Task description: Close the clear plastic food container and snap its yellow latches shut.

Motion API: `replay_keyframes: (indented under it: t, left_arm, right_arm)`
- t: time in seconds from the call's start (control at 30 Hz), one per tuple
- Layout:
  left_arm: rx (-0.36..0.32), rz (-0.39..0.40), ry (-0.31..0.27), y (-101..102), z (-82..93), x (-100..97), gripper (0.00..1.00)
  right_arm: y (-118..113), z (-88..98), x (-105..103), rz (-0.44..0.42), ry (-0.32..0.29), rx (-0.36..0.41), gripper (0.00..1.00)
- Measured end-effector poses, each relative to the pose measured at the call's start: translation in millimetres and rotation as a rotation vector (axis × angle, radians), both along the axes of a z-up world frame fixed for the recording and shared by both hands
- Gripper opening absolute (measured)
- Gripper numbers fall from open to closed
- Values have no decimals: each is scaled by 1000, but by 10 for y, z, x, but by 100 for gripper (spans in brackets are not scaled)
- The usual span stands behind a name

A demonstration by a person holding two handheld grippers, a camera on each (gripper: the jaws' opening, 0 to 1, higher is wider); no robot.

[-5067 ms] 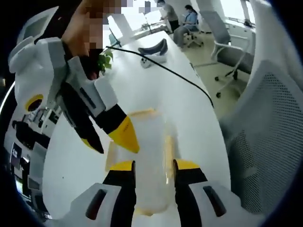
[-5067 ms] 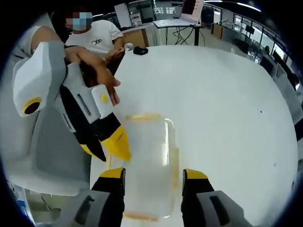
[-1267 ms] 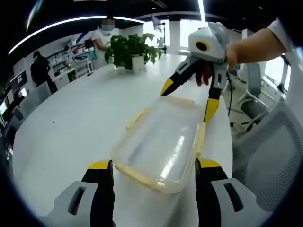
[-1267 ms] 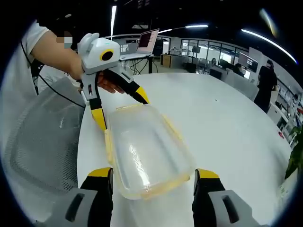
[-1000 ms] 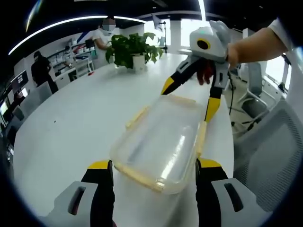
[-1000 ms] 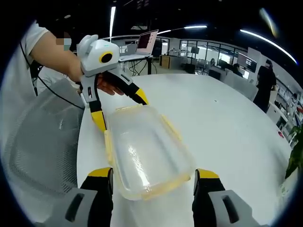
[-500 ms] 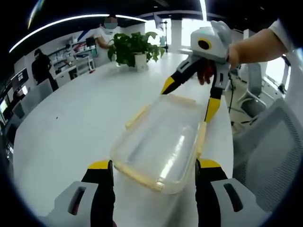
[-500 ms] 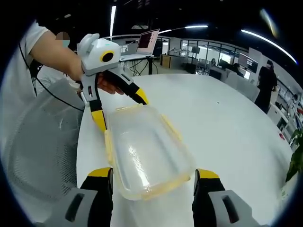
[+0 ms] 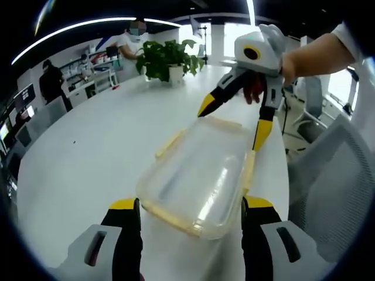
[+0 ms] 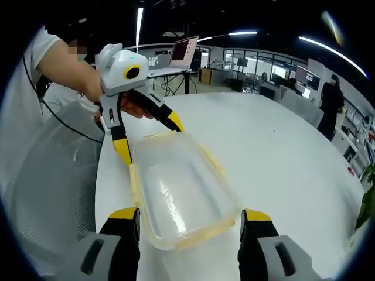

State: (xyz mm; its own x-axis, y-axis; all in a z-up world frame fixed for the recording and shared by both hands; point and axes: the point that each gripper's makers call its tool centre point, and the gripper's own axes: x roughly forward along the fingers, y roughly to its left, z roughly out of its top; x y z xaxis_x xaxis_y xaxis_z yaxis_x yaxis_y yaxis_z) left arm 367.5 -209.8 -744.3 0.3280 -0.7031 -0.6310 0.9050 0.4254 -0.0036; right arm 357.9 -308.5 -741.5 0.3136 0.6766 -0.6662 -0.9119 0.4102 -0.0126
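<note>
Container [image 9: 199, 175] in our left gripper view runs long-axis toward 1 o'clock, between our left gripper's [image 9: 191, 213] spread jaws; white table [image 9: 99, 152] lies open at 10. Right gripper view: lidded container [image 10: 181, 196] points 11 o'clock between right gripper's [image 10: 190, 219] released jaws, table edge at 9

White table [image 9: 105, 146], potted plant [image 9: 167, 58] (far end), laptop [image 10: 183, 51].

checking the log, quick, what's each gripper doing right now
Left gripper: open, jaws spread at one end of the clear container, holding nothing.
Right gripper: open, jaws spread at the container's opposite end, holding nothing.
</note>
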Motion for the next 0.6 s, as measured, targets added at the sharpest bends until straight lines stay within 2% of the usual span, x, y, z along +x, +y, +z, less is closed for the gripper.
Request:
replay_keyframes:
  t: [0.2, 0.6]
  left_arm:
    - [3, 4, 1, 128, 4, 26, 68]
    - [7, 18, 2, 509, 0, 64, 68]
  right_arm:
    - [149, -1, 37, 3, 0, -2, 68]
    - [508, -4, 93, 19, -3, 4, 68]
